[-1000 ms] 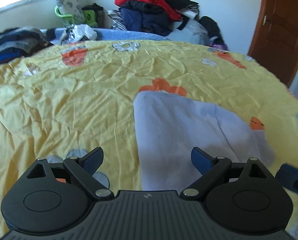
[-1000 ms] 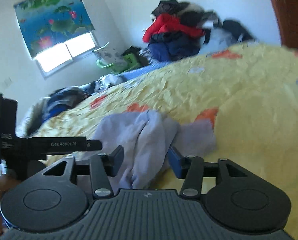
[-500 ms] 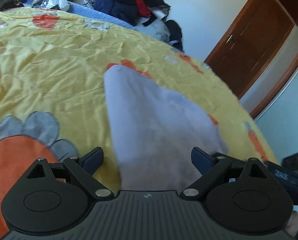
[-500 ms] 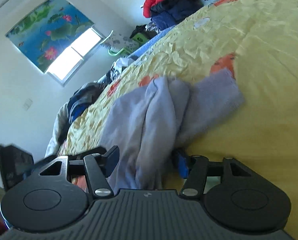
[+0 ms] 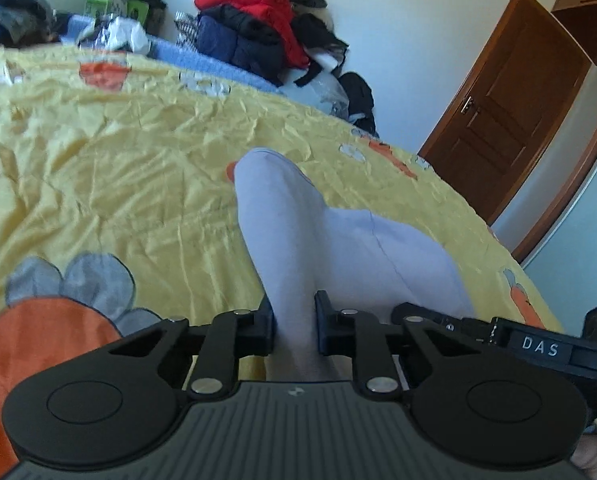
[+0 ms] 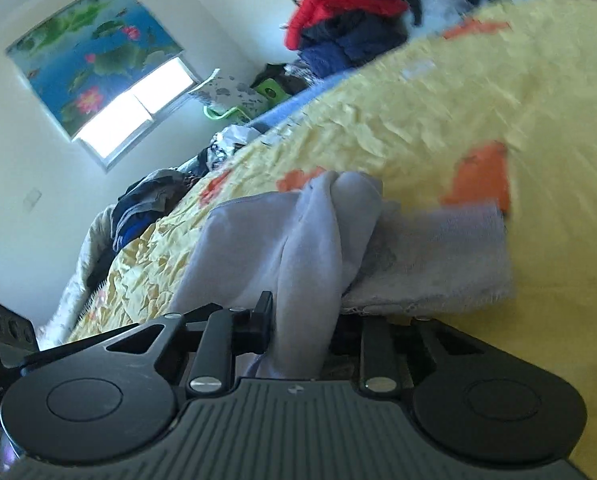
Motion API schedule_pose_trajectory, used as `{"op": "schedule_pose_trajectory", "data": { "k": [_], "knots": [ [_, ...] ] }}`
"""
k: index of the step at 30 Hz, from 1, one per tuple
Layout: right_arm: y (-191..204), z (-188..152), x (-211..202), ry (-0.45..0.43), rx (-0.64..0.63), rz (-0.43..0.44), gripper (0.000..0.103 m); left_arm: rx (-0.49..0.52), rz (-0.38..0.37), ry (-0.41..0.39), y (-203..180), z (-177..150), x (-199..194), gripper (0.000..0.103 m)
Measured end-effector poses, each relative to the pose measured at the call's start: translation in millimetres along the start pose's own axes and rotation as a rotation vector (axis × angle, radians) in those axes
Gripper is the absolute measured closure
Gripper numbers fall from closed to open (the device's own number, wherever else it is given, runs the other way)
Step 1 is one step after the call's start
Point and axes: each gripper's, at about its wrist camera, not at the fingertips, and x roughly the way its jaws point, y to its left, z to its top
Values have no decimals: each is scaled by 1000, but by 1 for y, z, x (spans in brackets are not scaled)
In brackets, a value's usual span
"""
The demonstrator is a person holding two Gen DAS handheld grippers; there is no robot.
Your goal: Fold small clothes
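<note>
The garment [image 5: 338,240] is lying on the bed [image 5: 118,168], its near edge being pinched by the just-closed fingers of both the left gripper [image 5: 294,328] and right gripper [image 6: 302,332], probably so it can be lifted and folded.

Open bedspread [image 5: 118,168]; clothes pile [image 5: 258,36] beyond

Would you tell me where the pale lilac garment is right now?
The pale lilac garment lies on the yellow bedspread, its near edge pinched by the left gripper and right gripper.
</note>
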Motion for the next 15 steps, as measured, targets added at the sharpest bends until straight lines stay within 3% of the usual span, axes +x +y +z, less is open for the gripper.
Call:
{"op": "schedule_pose_trajectory", "data": {
  "k": [6,9,11,12,13,15],
  "knots": [
    [47,12,1,-40,-112,52,76,71,72,-65,3,22,-32,85],
    [59,14,18,-28,-110,36,71,76,136,-30,16,37,-37,79],
    [60,11,39,-3,-122,-54,57,100,232,20,23,40,-28,65],
    [58,10,47,10,-133,-98,51,115,299,43,26,39,-23,52],
    [57,9,52,21,-145,-148,52,121,350,47,29,36,-24,44],
    [46,8,44,-27,-139,-204,49,133,380,24,32,28,-33,33]
  ]
}}
